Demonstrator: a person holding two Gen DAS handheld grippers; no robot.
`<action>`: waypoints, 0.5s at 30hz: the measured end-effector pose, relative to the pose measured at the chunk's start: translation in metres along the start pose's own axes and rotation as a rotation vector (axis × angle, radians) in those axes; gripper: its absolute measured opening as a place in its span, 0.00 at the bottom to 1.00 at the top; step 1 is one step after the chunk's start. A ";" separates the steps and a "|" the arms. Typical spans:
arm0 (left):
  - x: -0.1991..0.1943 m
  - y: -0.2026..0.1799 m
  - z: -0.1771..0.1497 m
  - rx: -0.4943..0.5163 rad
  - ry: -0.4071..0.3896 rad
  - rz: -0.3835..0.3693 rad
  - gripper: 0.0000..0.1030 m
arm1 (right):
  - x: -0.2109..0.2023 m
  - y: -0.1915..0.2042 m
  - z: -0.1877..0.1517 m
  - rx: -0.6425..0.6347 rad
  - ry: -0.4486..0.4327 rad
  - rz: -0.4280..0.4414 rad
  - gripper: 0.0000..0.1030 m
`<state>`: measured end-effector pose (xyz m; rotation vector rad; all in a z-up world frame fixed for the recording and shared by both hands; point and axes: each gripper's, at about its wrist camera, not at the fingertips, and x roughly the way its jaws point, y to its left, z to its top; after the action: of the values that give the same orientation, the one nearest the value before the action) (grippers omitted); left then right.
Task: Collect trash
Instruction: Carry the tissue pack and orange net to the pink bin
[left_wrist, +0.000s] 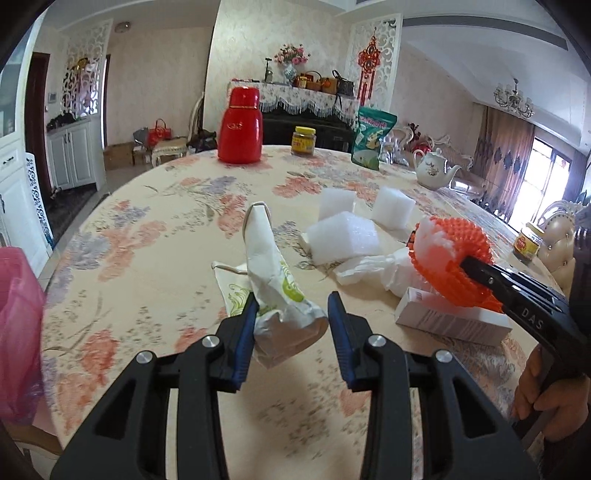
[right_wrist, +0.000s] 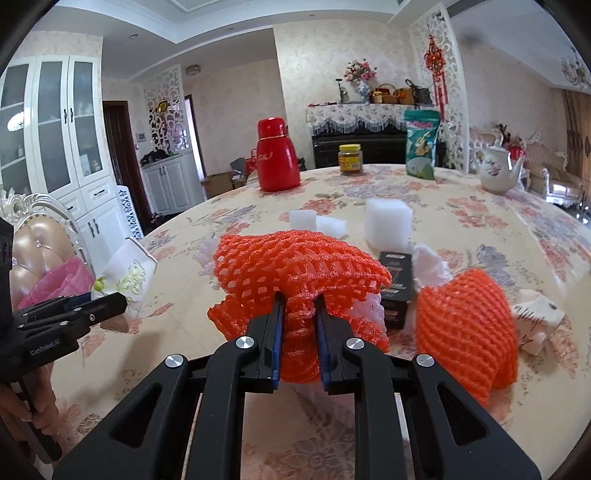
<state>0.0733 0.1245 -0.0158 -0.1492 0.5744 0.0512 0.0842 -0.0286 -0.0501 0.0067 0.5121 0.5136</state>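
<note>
1. A crumpled paper bag (left_wrist: 275, 280) with green print is held up off the counter (left_wrist: 147, 266) by the left tool (left_wrist: 293, 308); the left pad is pressed on it, though contact on the right pad can't quite be made out.
2. An orange foam net (right_wrist: 303, 273) with white foam inside is pinched tight in the right tool (right_wrist: 300, 306), jaws narrow.
3. More trash is left on the counter: white foam blocks (left_wrist: 341, 236) in the middle, a second orange net (right_wrist: 467, 325) at near right, a dark box (right_wrist: 397, 288) between the two nets, and a pale carton (left_wrist: 450, 321).
4. A pink bag (left_wrist: 18, 332) is seen off the counter's left edge.
5. A red flask (left_wrist: 239, 125), a yellow-lidded jar (left_wrist: 304, 140), a green packet (left_wrist: 371, 138) and a white teapot (left_wrist: 434, 170) are lined up at the far side.
</note>
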 end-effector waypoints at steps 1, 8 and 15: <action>-0.003 0.001 -0.001 0.002 -0.004 0.003 0.36 | 0.000 0.002 0.000 -0.001 0.004 0.004 0.17; -0.033 0.014 -0.010 0.032 -0.058 0.050 0.36 | -0.010 0.038 0.004 -0.066 0.012 0.040 0.17; -0.059 0.026 -0.020 0.066 -0.100 0.082 0.36 | -0.016 0.075 0.006 -0.097 0.027 0.077 0.17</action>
<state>0.0105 0.1468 -0.0035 -0.0590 0.4817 0.1183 0.0399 0.0296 -0.0274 -0.0740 0.5144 0.6144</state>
